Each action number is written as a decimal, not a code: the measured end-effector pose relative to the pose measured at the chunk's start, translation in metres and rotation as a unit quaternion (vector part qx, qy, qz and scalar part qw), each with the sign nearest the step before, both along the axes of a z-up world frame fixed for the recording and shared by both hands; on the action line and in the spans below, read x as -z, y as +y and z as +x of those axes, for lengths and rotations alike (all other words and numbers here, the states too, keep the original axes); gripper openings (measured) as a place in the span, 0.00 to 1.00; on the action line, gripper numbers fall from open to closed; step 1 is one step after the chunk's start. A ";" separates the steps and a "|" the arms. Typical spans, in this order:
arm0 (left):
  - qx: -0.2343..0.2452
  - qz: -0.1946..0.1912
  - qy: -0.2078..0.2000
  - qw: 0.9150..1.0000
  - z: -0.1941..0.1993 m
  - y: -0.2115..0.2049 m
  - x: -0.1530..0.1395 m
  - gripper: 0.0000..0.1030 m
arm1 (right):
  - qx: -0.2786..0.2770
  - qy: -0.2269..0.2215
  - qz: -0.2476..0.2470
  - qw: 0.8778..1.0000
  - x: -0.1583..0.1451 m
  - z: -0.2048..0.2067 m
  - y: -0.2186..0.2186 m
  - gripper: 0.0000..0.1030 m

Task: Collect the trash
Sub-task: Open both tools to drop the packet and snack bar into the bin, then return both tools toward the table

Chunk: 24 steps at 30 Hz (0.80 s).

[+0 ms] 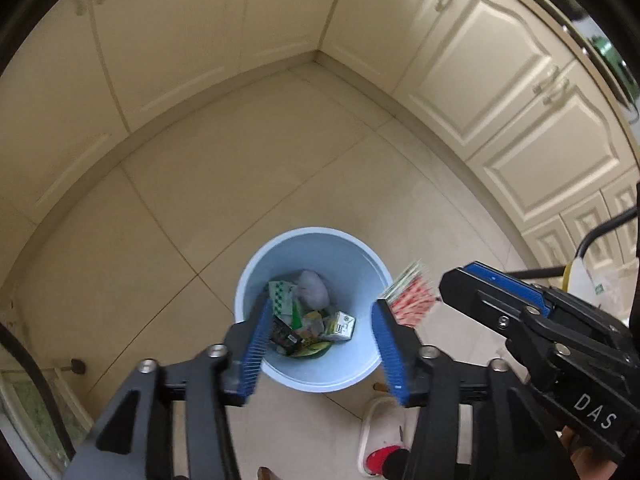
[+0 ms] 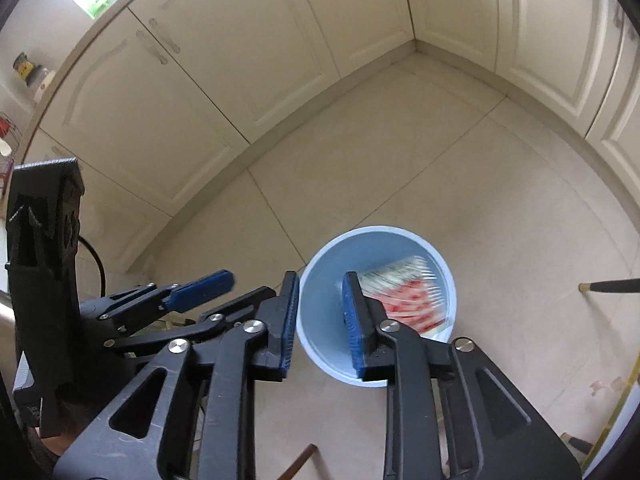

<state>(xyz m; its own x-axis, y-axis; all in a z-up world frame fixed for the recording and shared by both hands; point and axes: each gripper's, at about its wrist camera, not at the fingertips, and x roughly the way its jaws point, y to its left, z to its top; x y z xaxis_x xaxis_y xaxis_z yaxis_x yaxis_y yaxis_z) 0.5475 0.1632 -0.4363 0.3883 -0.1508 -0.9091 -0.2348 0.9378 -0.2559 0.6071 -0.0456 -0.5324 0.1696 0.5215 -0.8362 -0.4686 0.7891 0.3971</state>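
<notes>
A light blue bin [image 1: 340,248] stands on the tiled floor. It holds a small carton [image 1: 340,326], a green and white packet [image 1: 284,296], a grey wad [image 1: 314,288] and other wrappers. My left gripper [image 1: 322,306] hangs open right above the bin with nothing between its fingers. A red and white striped wrapper [image 1: 412,296] is blurred in mid-air at the bin's right rim, just off the tip of my right gripper [image 1: 456,280]. In the right wrist view the right gripper [image 2: 320,278] is open over the bin [image 2: 384,240]. The wrapper [image 2: 404,296] is loose beside its right finger. The left gripper [image 2: 224,278] shows at the left.
Cream cabinet doors [image 1: 500,80] line the floor on two sides and meet in a corner. A foot in a white slipper [image 1: 376,432] stands just in front of the bin. A dark broom handle [image 2: 608,286] lies at the right, with a black cable [image 1: 600,232] nearby.
</notes>
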 end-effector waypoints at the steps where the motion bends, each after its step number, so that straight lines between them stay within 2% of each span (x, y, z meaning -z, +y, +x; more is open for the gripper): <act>1: -0.005 0.000 -0.002 1.000 -0.005 0.005 -0.005 0.49 | 0.000 -0.002 0.002 1.000 -0.005 -0.003 -0.001 0.25; 4: -0.024 0.013 -0.008 1.000 -0.020 0.016 -0.026 0.52 | -0.004 -0.018 0.007 1.000 -0.026 -0.012 0.001 0.36; 5: -0.029 0.019 -0.014 0.999 -0.025 0.014 -0.035 0.53 | -0.005 -0.025 0.010 1.000 -0.034 -0.015 0.002 0.42; 6: -0.032 0.024 -0.020 0.999 -0.030 0.004 -0.044 0.53 | -0.006 -0.029 0.013 0.999 -0.041 -0.016 0.005 0.43; 10: -0.047 0.046 -0.064 0.996 -0.060 -0.004 -0.095 0.56 | -0.008 -0.065 0.016 0.998 -0.085 -0.039 0.008 0.46; 13: -0.060 0.071 -0.115 0.989 -0.090 -0.013 -0.142 0.64 | -0.009 -0.119 0.009 0.993 -0.135 -0.069 0.004 0.54; 16: -0.070 0.104 -0.169 0.978 -0.120 -0.040 -0.188 0.72 | -0.001 -0.171 0.003 0.985 -0.177 -0.096 -0.004 0.62; 17: -0.075 0.119 -0.193 0.971 -0.134 -0.044 -0.207 0.75 | 0.001 -0.188 0.007 0.982 -0.193 -0.108 -0.009 0.65; 18: -0.078 0.128 -0.205 0.967 -0.140 -0.058 -0.217 0.76 | 0.007 -0.206 0.008 0.978 -0.211 -0.119 -0.016 0.71; 20: -0.085 0.151 -0.246 0.954 -0.164 -0.080 -0.245 0.80 | 0.022 -0.249 0.002 0.968 -0.245 -0.146 -0.032 0.82; 23: -0.088 0.166 -0.293 0.937 -0.200 -0.114 -0.275 0.86 | 0.035 -0.297 0.008 0.954 -0.287 -0.180 -0.051 0.86; 24: -0.088 0.172 -0.309 0.931 -0.212 -0.121 -0.287 0.87 | 0.045 -0.315 0.007 0.948 -0.302 -0.193 -0.059 0.91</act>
<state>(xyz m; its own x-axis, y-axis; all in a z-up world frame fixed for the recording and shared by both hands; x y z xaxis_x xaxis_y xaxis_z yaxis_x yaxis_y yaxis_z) 0.3352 0.0417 -0.1493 0.8451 0.2227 -0.4860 -0.2996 0.9502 -0.0856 0.4142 -0.1049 -0.2301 0.6776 0.4909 -0.5476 -0.5467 0.8343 0.0714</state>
